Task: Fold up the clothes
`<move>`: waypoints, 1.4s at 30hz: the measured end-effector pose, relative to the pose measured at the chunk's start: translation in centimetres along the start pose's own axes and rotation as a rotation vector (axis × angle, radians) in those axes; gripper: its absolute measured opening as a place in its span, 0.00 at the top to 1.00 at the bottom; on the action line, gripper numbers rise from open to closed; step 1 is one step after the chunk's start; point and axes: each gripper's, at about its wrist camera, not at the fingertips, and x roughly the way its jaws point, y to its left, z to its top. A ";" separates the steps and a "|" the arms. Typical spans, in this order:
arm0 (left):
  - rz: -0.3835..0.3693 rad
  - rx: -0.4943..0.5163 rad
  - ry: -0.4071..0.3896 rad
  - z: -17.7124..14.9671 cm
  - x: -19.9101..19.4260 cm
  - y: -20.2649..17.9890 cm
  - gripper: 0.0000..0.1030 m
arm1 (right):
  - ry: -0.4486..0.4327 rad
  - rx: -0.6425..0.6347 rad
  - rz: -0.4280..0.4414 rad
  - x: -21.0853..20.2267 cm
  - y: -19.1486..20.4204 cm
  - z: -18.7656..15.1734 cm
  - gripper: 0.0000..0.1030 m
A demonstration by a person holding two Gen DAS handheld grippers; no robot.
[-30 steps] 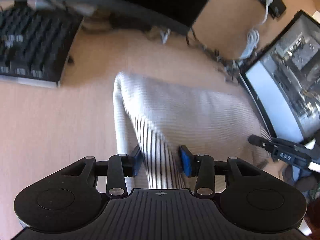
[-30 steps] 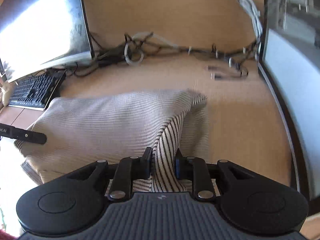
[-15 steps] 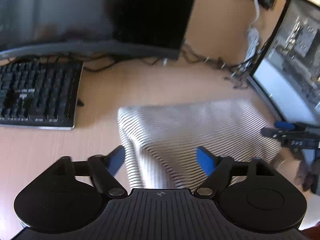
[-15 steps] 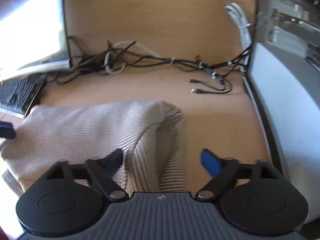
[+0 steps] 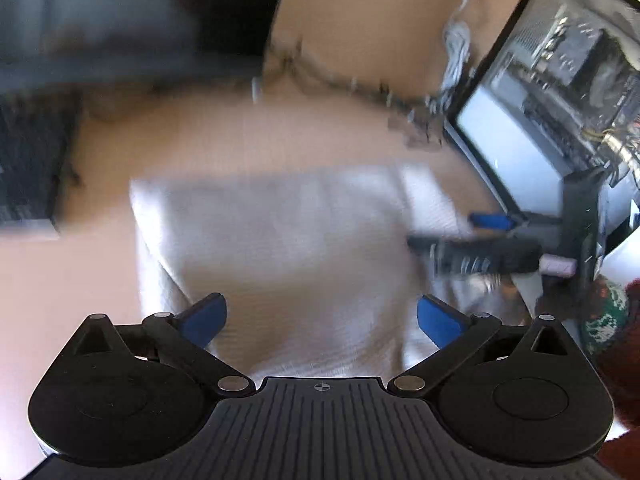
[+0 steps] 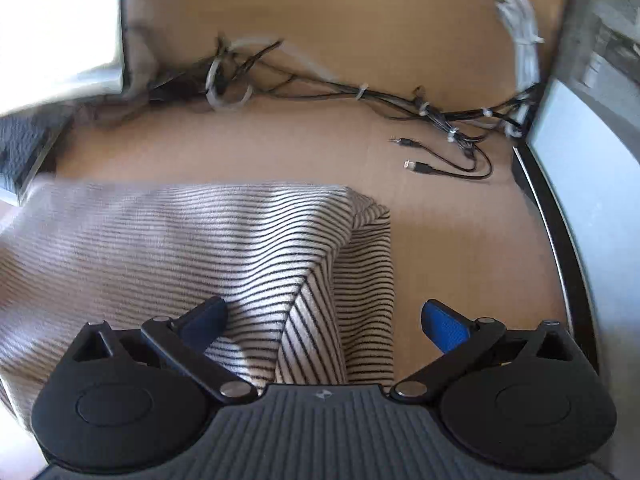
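A cream garment with thin dark stripes (image 6: 224, 240) lies folded on the wooden desk (image 6: 460, 248); in the left wrist view the same garment (image 5: 288, 248) is motion-blurred. My left gripper (image 5: 322, 316) is open above its near edge, blue pads wide apart with nothing between them. My right gripper (image 6: 324, 316) is open too, over the folded right-hand corner. In the left wrist view the right gripper (image 5: 452, 232) reaches in from the right, over the garment's far right edge.
A dark keyboard (image 5: 28, 160) sits left of the garment. A monitor (image 5: 552, 92) stands at the right, another (image 6: 56, 20) at the left. Tangled cables (image 6: 360, 96) and loose plugs (image 6: 420, 166) run along the back of the desk. A patterned sleeve (image 5: 608, 312) shows far right.
Both grippers were shut on the striped fabric a second ago; they opened, let it drop flat and drew back a little. The garment now lies folded on the desk.
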 end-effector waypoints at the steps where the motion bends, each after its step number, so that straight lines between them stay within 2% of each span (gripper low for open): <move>1: -0.002 -0.026 0.024 -0.4 0.9 0.4 0.00 | 0.008 0.034 0.013 0.0 -0.4 -0.1 0.00; 5: 0.025 0.003 0.013 -0.5 1.5 -0.1 0.00 | 0.024 0.142 0.069 -0.1 -2.0 -1.3 0.00; 13: 0.096 0.144 -0.034 -0.3 2.5 -1.2 0.00 | 0.018 0.176 0.047 -2.2 -1.5 -4.1 0.00; 16: 0.073 0.148 -0.066 0.3 2.8 -0.7 0.00 | 0.055 0.180 0.066 -3.4 -0.5 -5.1 0.00; 22: -0.023 0.092 -0.040 2.1 2.2 -0.4 0.00 | 0.089 0.140 0.095 -3.8 0.8 -5.4 0.00; 25: -0.071 0.064 -0.026 3.0 1.8 -0.2 0.00 | 0.140 0.131 0.123 -3.8 0.6 -4.4 0.00; 27: -0.103 0.046 -0.018 3.7 1.6 0.0 0.00 | 0.096 0.147 0.118 -5.0 -0.3 -3.4 0.00; 31: -0.189 0.017 0.032 3.4 1.7 -0.5 0.00 | -0.045 0.079 0.015 -6.4 -1.2 -0.8 0.00; 32: -0.214 0.010 0.048 3.2 1.8 -0.7 0.00 | -0.049 0.066 -0.008 -5.8 -1.3 -0.2 0.00; 34: -0.206 0.008 0.058 2.8 2.6 -0.6 0.00 | -0.047 0.032 -0.055 -4.1 -1.2 0.8 0.00; 37: -0.200 0.000 0.057 2.9 3.4 -0.3 0.00 | 0.031 -0.071 -0.135 -0.3 -0.3 0.5 0.00; 39: -0.212 -0.012 0.057 3.2 3.5 0.1 0.00 | -0.033 -0.083 -0.161 -0.5 0.2 -0.5 0.00; 42: -0.228 -0.010 0.028 3.6 4.1 0.8 0.00 | -0.061 -0.059 -0.190 -1.7 0.4 -1.9 0.00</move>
